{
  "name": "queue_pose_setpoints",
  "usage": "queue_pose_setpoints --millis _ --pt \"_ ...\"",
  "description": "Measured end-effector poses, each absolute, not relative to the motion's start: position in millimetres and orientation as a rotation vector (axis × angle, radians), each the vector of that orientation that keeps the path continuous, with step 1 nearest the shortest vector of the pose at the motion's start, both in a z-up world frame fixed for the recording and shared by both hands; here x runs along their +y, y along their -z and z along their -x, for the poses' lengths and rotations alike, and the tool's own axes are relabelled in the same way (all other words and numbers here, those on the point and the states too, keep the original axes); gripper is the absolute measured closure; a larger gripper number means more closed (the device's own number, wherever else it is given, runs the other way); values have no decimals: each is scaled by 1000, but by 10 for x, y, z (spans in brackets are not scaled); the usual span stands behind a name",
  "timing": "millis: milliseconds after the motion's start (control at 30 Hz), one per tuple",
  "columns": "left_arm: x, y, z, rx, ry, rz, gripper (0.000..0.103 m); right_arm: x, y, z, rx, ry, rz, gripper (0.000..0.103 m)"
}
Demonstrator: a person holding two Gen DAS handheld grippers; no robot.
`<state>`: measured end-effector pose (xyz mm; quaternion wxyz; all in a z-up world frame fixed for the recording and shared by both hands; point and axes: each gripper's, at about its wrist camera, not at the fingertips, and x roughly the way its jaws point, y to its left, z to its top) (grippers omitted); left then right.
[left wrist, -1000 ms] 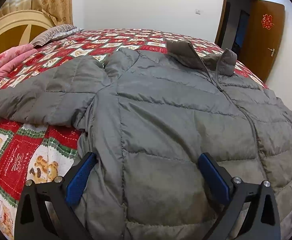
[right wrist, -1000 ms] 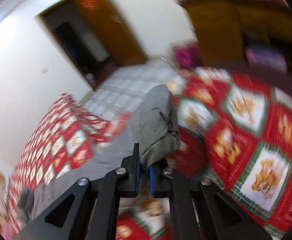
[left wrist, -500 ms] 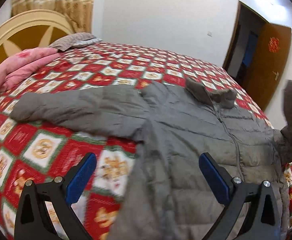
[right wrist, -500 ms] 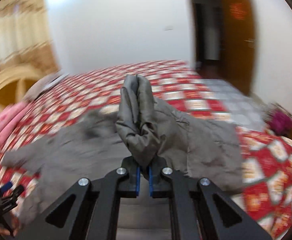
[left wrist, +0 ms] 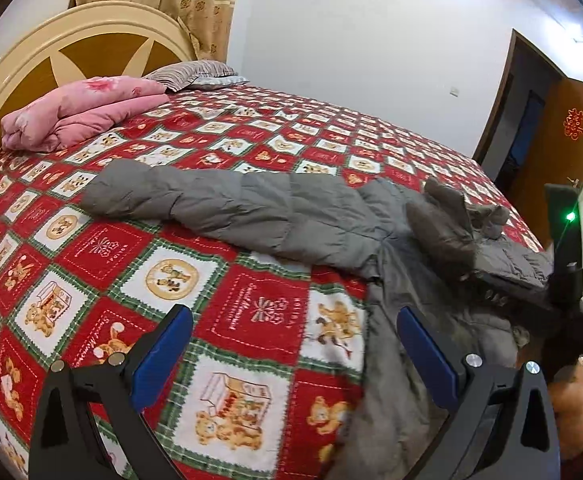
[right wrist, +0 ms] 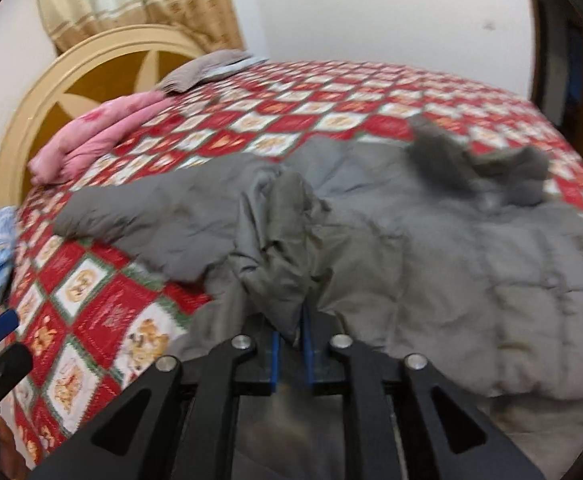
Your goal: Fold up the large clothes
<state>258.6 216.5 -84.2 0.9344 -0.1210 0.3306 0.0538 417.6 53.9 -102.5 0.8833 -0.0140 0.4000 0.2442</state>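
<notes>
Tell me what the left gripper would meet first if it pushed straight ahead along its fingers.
Probably the patterned bedspread: the open left gripper points down at bare quilt, with the grey jacket edging its right finger. Depth is hard to judge here.

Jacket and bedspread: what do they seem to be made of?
The jacket looks like thin matte synthetic shell over soft padding: stitched channels puff up and the cloth crumples finely. The bedspread looks like printed woven cotton or a blend, flat and dull, with bear squares; I can't tell the fibre for sure.
</notes>
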Motion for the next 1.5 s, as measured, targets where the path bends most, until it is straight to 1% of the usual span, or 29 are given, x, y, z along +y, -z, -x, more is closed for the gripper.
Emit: queue_pose_setpoints --millis 33,67,167,200,233,267,300,367,400,433,500,600,700,767,833,900,967,1067,1100,1133,1200,1267,1367,1433,1467,1500 --pt "2169 853 -2609 681 -111 251 1 580 1069 -4192 857 -549 30 61" --pt "2165 862 -2635 687 -108 255 1 628 1071 -4189 871 -590 14 51" --pt "2108 855 -2720 702 -72 260 1 433 821 -4030 775 -644 -82 35" --pt "2057 835 -2760 704 -57 255 1 323 691 -3962 742 -651 -89 22" --pt "2015 814 -2791 704 -45 248 1 214 584 -3913 711 -661 -99 19" --pt "1957 784 -2822 702 -31 237 1 23 462 -3842 667 -667 -108 19" --pt "1879 746 -2866 698 -19 217 1 -99 391 -3805 639 -638 -100 23" --pt "1687 659 -2999 697 -12 161 1 -422 302 -3797 624 -504 -48 56" --pt "1609 638 -3065 701 -11 144 1 -573 303 -3830 634 -442 -27 92" --pt "1535 619 -3144 707 -4 131 1 -790 336 -3894 657 -368 -14 96" --pt "1368 603 -3345 714 7 102 1 -1230 438 -4042 697 -240 -66 95" --pt "1102 674 -3716 740 -33 28 1 -1728 608 -4322 747 -66 -134 86" --pt "877 847 -4031 783 -70 -9 1 -2024 922 -4571 839 -4 -221 86" --pt "794 987 -4181 812 -128 -51 1 -2187 1144 -4618 903 7 -277 88" --pt "777 1162 -4313 847 -164 -57 1 -2318 1365 -4598 941 16 -325 99" --pt "824 1312 -4405 877 -185 -31 1 -2419 1480 -4543 925 21 -361 103" --pt "895 1480 -4488 904 -192 15 1 -2492 1501 -4526 910 0 -417 103" --pt "917 1591 -4531 918 -180 48 1 -2462 1409 -4561 933 -1 -392 103" --pt "916 1583 -4522 914 -183 49 1 -2477 1298 -4551 901 11 -390 100" --pt "905 1587 -4517 914 -184 44 1 -2507 1167 -4540 846 18 -389 91" --pt "891 1586 -4519 910 -186 43 1 -2557 934 -4584 757 50 -357 90" --pt "893 1587 -4515 911 -186 41 1 -2525 859 -4801 763 68 -330 88" --pt "893 1587 -4503 909 -185 42 1 -2514 1081 -5121 840 93 -324 88" --pt "891 1588 -4505 909 -184 44 1 -2548 1366 -5277 906 118 -334 92" --pt "890 1584 -4497 908 -181 49 1 -2584 1484 -5256 911 109 -348 94" --pt "893 1588 -4504 907 -180 53 1 -2608 1526 -5215 852 95 -343 95"
